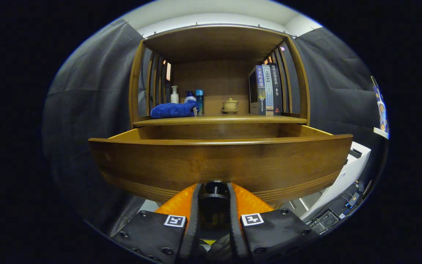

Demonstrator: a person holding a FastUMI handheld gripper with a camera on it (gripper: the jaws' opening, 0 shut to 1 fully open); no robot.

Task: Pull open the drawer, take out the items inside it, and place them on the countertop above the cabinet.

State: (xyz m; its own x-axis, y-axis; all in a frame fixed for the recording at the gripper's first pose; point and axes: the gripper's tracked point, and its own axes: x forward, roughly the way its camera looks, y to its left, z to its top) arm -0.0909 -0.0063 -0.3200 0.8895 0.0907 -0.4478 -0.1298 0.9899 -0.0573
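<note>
The wide brown wooden drawer (218, 161) is seen pulled well out beneath the countertop (220, 119). Its small dark round knob (215, 189) is gripped between the gripper (214, 194) fingers, narrowly parted, held level and low. A crumpled blue cloth (174, 109) is laid on the countertop, bottles behind.

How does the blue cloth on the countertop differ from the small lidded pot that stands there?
The blue cloth is soft and lies crumpled and long at one end of the countertop; the small lidded pot is rigid, pale, and stands upright on a saucer near the middle. The cloth is clearly wider than the pot. The cloth hides the feet of the bottles behind it; the pot stands free. Both lie far beyond the hand-held gripper, which is closed on the drawer knob.
</note>
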